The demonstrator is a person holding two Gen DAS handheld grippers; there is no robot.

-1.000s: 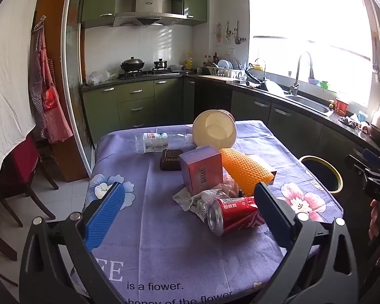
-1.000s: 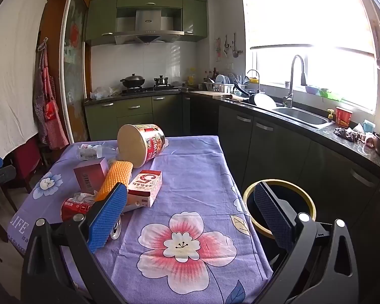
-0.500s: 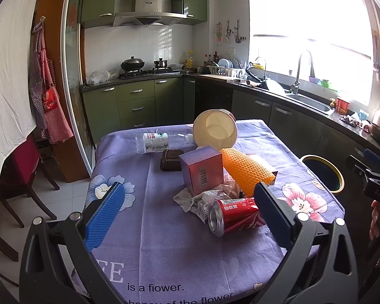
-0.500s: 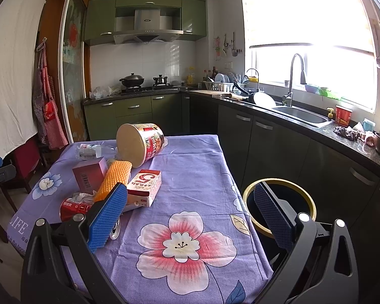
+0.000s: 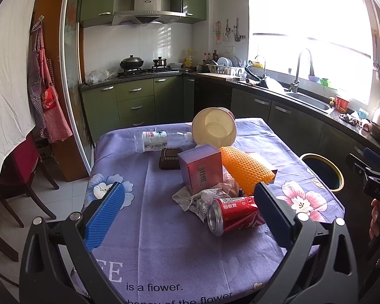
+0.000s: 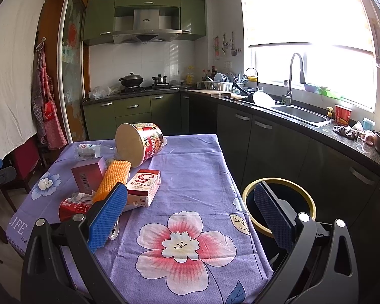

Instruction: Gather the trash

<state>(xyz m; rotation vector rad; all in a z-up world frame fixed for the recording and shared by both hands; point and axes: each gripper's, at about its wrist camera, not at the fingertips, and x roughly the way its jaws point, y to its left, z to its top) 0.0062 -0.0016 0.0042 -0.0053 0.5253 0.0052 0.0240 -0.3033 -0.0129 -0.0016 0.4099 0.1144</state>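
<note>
Facing the dark tray (image 5: 170, 157), unseen rightward, both hand-held grippers (image 5: 188, 210) (image 6: 190, 214) gape, holding nothing.

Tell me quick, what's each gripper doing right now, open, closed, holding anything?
Left gripper: open, holding nothing, fingers spread above the tablecloth near the red can.
Right gripper: open, holding nothing.

My left gripper (image 5: 188, 207) has crept a touch closer to the table (image 5: 144, 217): the red can (image 5: 231, 214) sits slightly lower in its view than a second ago. On the right wrist view the right gripper (image 6: 190, 211) has barely drifted, with the bin (image 6: 278, 202) and the pile hardly shifting in the frame. No trash has moved.
</note>
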